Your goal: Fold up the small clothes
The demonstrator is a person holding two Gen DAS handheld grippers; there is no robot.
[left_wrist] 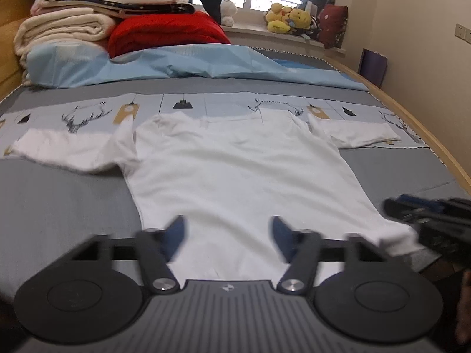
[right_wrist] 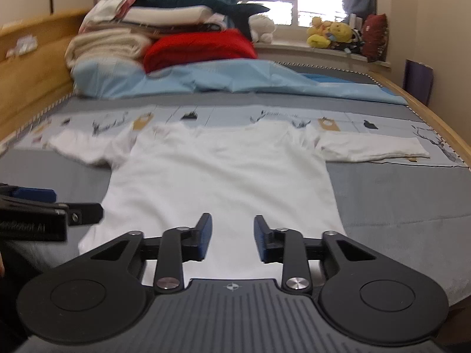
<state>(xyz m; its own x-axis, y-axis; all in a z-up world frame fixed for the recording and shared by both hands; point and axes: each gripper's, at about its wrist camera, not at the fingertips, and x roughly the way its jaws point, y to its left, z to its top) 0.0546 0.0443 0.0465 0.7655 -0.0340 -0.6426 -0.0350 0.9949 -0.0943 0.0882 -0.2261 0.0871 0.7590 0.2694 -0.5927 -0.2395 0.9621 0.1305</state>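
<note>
A small white T-shirt [left_wrist: 235, 170] lies flat on the grey bed cover [left_wrist: 59, 206], sleeves spread left and right, hem toward me. It also shows in the right wrist view [right_wrist: 223, 182]. My left gripper [left_wrist: 228, 235] is open and empty, just above the hem's middle. My right gripper [right_wrist: 232, 235] is open and empty, above the hem a little to the right. The right gripper also shows at the shirt's right hem corner in the left wrist view [left_wrist: 424, 217]. The left gripper shows beside the left hem corner in the right wrist view [right_wrist: 56, 206].
A light blue sheet [left_wrist: 206, 64] lies crumpled beyond the shirt. Folded cream blankets [left_wrist: 64, 29] and a red blanket [left_wrist: 164, 32] are stacked at the back left. Plush toys [left_wrist: 288, 17] sit on the windowsill. The wooden bed rim [left_wrist: 426, 129] runs along the right.
</note>
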